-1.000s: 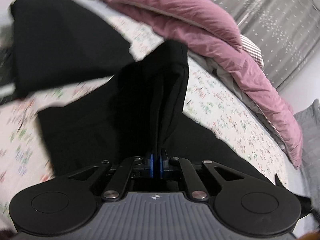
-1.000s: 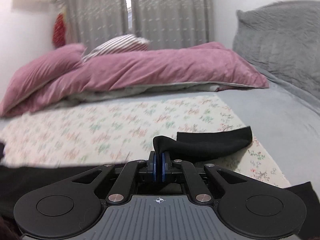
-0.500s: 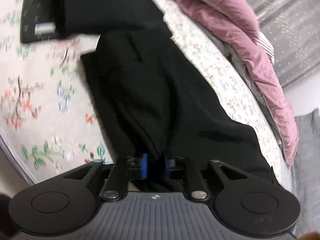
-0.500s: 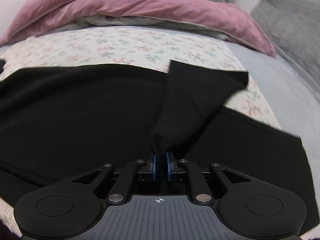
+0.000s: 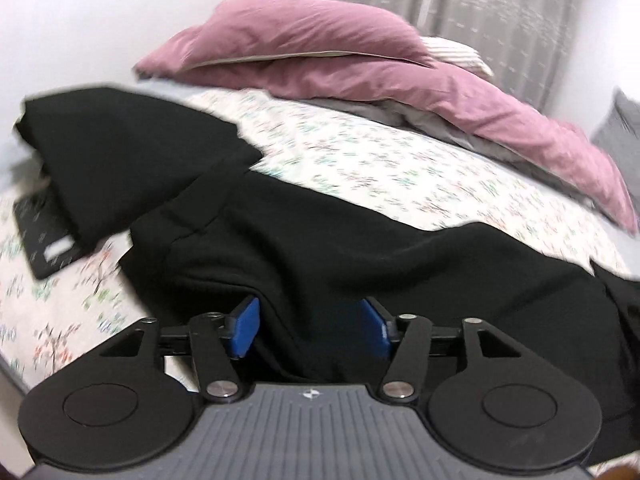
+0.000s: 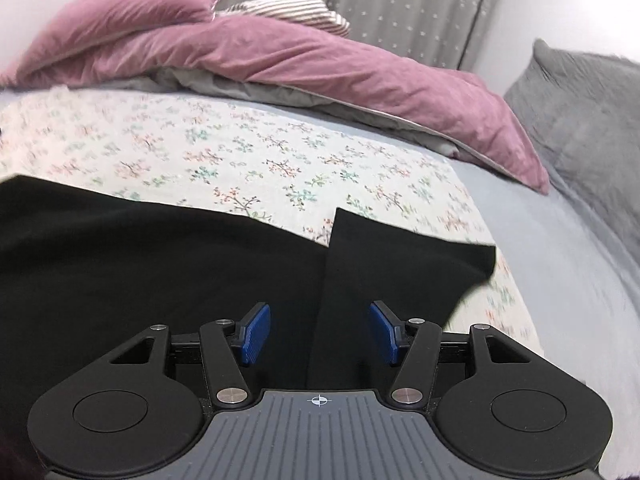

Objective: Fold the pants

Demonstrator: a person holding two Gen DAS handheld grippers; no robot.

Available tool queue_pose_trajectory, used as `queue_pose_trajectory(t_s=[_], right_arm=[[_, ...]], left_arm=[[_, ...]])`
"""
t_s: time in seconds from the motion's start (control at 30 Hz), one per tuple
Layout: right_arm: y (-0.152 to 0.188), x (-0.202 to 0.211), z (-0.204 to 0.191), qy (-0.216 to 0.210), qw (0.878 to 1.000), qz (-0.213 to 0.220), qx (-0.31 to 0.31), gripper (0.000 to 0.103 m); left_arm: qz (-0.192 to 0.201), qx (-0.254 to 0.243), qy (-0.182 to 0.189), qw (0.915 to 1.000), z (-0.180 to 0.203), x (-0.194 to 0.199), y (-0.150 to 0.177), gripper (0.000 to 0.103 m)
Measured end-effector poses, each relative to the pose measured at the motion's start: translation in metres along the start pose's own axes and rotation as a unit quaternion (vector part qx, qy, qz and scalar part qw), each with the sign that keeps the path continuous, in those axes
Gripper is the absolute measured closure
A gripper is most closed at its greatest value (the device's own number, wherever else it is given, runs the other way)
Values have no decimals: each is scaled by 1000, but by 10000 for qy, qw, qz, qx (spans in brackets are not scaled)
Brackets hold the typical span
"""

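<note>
Nearest, the left gripper [image 5: 310, 330] is seen with its blue pads [image 5: 244, 332] set well apart; its jaws have just been opening, and a hump of the black pants [image 5: 320, 248] lies between them, loose and not pinched. The right gripper [image 6: 320, 332] is likewise spread, its jaws also just opened, with its pads [image 6: 256, 334] clear of the cloth; a folded edge of the pants [image 6: 160, 280] runs down between them, untouched by either pad.

The pants are laid across the near side of the bed [image 5: 380, 160], on a flowered sheet [image 6: 240, 152]. In the left view the waistband end is seen to the left, with the cloth stretching away to the right edge of the picture. In the right view a leg end [image 6: 400, 264] is folded over the rest, its corner reaching towards the right.

Further off in the left view, a second black garment [image 5: 120, 152] is spread at the left, overlapping a dark flat slab [image 5: 44, 240] on the sheet; what the slab is cannot be told.

Beyond, a pink duvet [image 6: 320, 64] is heaped along the far side of the bed, with a striped pillow [image 6: 288, 12] behind it and a grey pillow [image 6: 580, 120] at the right. Farthest back, grey curtains [image 6: 400, 0] are hung against a white wall.
</note>
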State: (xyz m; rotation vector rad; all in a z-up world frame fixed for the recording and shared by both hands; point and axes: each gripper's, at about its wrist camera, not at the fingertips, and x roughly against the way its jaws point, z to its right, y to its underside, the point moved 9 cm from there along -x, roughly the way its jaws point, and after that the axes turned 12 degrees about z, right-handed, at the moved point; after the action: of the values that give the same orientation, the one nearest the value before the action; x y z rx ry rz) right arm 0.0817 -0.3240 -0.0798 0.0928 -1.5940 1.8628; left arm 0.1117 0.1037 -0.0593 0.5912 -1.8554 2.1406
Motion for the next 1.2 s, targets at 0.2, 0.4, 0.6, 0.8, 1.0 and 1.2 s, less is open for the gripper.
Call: queue_pose_trajectory(t_s=[0.2,0.4,0.6,0.8,1.0,1.2], right_arm=[[18,-51,5,231,9986,-423,202,66],[23,-58,22,657,9957,-454,476,102],[27,-22,90,1115,9917,-429,-479,102],[76,27,139,1301,9848,-891,-725,102],[117,54,150,1162,9807,-1339,-827,87],[95,60,148,873,9907,-586,-869,66]], left_arm=[[-657,270,-736,9948,-28,-12,19,31],[-501,187,-951,9940,-43,-5,15,30],[-667,538,-964,9916,-61,1,26,31],[-454,465,38,9979,-16,18,11,31],[-616,-196,1641,9843,86,23,19,30],[-715,-1446,3115,9365,191,29,59,31]])
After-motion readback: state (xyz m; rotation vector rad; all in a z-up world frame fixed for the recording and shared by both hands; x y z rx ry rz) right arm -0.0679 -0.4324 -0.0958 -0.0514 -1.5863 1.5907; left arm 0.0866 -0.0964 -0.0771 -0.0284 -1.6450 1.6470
